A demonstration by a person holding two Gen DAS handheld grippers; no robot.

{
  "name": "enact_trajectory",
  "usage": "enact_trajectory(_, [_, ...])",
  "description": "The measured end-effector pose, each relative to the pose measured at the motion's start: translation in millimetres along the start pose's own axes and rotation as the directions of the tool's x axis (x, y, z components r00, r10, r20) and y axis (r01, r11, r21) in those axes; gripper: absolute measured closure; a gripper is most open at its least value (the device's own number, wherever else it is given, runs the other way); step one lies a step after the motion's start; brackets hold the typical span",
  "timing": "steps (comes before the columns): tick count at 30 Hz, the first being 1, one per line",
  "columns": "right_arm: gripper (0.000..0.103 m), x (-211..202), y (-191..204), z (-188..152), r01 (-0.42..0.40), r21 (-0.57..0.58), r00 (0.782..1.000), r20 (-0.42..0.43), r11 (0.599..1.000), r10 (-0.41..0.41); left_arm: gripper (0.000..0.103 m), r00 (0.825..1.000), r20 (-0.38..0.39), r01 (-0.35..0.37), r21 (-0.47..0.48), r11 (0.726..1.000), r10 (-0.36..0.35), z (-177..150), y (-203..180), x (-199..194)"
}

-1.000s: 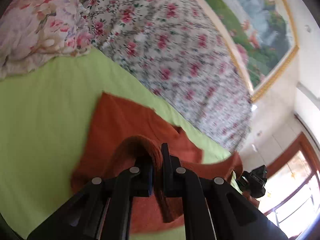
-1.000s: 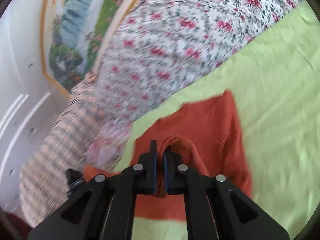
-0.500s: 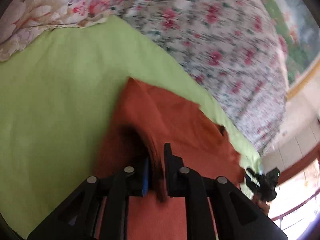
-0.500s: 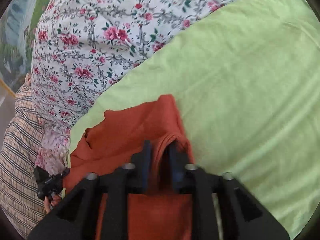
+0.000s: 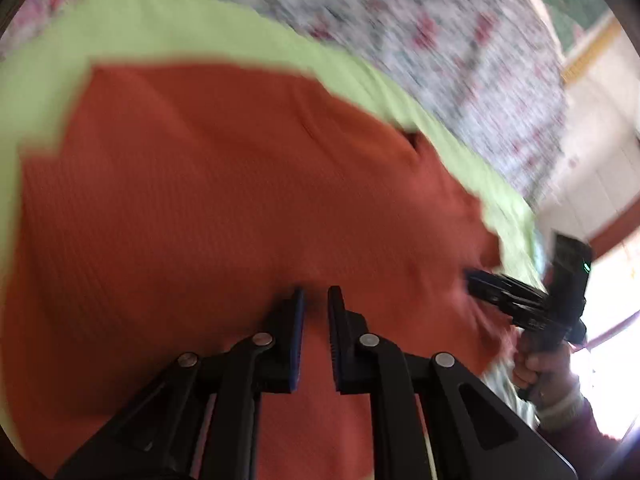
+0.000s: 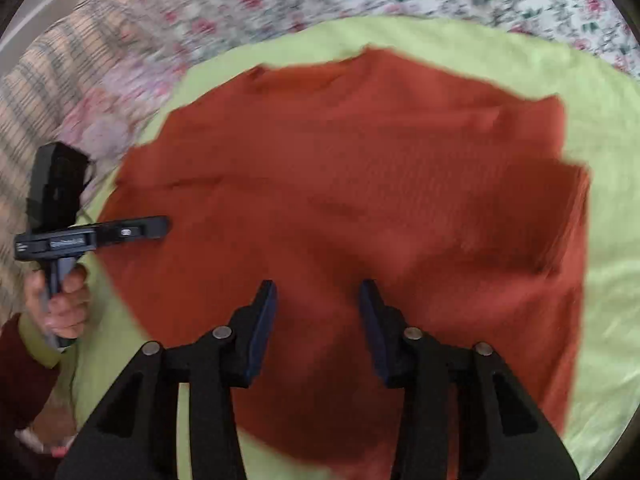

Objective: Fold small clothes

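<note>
An orange ribbed garment (image 5: 224, 184) lies spread flat on the lime green sheet (image 5: 168, 28); its right side in the right wrist view (image 6: 532, 200) shows stacked folded layers. My left gripper (image 5: 316, 300) hovers low over the garment's near part, its jaws a narrow gap apart with no cloth pinched between them. My right gripper (image 6: 318, 292) stands open wide just above the cloth, with nothing between its fingers. Each gripper also shows in the other's view: the right gripper (image 5: 474, 278) at the garment's right edge, the left gripper (image 6: 162, 226) at its left edge.
A floral quilt (image 5: 440, 32) borders the green sheet at the far side. A plaid cloth (image 6: 52, 64) lies at the far left. A person's hand (image 6: 66, 300) and dark red sleeve (image 6: 20, 380) hold the left gripper. Bright window at right (image 5: 608, 320).
Both grippers let go of the raised orange folds and dropped closer to the bed. The garment now lies flat. The right jaws opened wide, the left only a little.
</note>
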State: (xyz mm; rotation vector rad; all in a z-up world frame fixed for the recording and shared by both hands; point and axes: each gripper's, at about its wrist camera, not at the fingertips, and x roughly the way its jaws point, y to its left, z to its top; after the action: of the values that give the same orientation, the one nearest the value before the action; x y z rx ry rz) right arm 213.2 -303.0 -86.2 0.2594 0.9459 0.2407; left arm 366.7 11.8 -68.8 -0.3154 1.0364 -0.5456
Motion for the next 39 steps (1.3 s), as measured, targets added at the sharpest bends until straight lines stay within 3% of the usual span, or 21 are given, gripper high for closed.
enact_trajectory(3, [0.060,-11.2,-38.8,28.8,0.146,0.128,0.982,0.099,0.981,-0.159,0.092,0.995,0.080,-0.051,-0.069,0.996,0.056,39.9,19.6,-8.6])
enact_trajectory(6, [0.060,-32.5,-73.0,38.6,0.115,0.307,0.966,0.187,0.945,-0.179,0.089,0.976,0.188,-0.083,-0.133,0.988,0.107,67.3,34.5,-32.2])
enact_trajectory(8, [0.059,-49.2,-76.3,35.2,0.078,0.348,0.959,0.230,0.934,-0.165,0.087,0.971,0.221,-0.062,-0.155,0.986,0.096,67.8,35.8,-44.9])
enact_trajectory(11, [0.058,-61.7,-60.2,18.0,0.049,0.311,0.960,0.249,0.949,-0.131,0.079,0.969,0.240,-0.022,-0.162,0.986,0.061,39.1,30.0,-64.8])
enact_trajectory(15, [0.058,-61.5,-40.4,-17.4,-0.011,0.299,0.974,0.218,0.954,-0.056,0.073,0.977,0.210,0.021,-0.196,0.980,0.021,-38.0,17.5,-79.4])
enact_trajectory(17, [0.058,-54.9,-25.9,-32.3,-0.046,0.306,0.980,0.199,0.951,-0.017,0.065,0.980,0.198,0.035,-0.233,0.972,0.012,-77.7,14.6,-88.9])
enact_trajectory(19, [0.058,-53.3,-13.0,-54.9,-0.077,0.319,0.981,0.191,0.945,0.015,0.041,0.979,0.204,0.037,-0.279,0.960,0.021,-121.3,9.7,-100.2])
enact_trajectory(24, [0.058,-59.8,3.8,-101.8,-0.141,0.362,0.977,0.204,0.921,0.070,0.036,0.976,0.212,0.051,-0.398,0.916,0.038,-197.0,17.2,-116.2])
enact_trajectory(27, [0.051,-68.2,14.1,-124.3,-0.188,0.383,0.967,0.233,0.904,0.102,0.035,0.974,0.226,0.085,-0.438,0.895,0.018,-210.7,27.0,-112.3])
enact_trajectory(31, [0.045,-74.2,26.4,-133.4,-0.199,0.365,0.965,0.237,0.910,0.116,0.027,0.963,0.265,0.078,-0.455,0.887,0.051,-200.4,31.9,-112.1])
enact_trajectory(36, [0.045,-81.3,31.2,-128.5,-0.212,0.352,0.960,0.248,0.912,0.127,0.027,0.941,0.310,0.029,-0.478,0.878,0.137,-157.5,41.7,-96.7])
enact_trajectory(38, [0.045,-83.2,31.8,-123.5,-0.216,0.343,0.959,0.252,0.914,0.132,0.032,0.932,0.323,0.005,-0.463,0.887,0.163,-139.5,43.2,-90.4])
enact_trajectory(39, [0.045,-83.6,32.0,-122.0,-0.215,0.340,0.959,0.250,0.916,0.132,0.050,0.930,0.327,-0.005,-0.446,0.895,0.168,-129.7,42.6,-87.3])
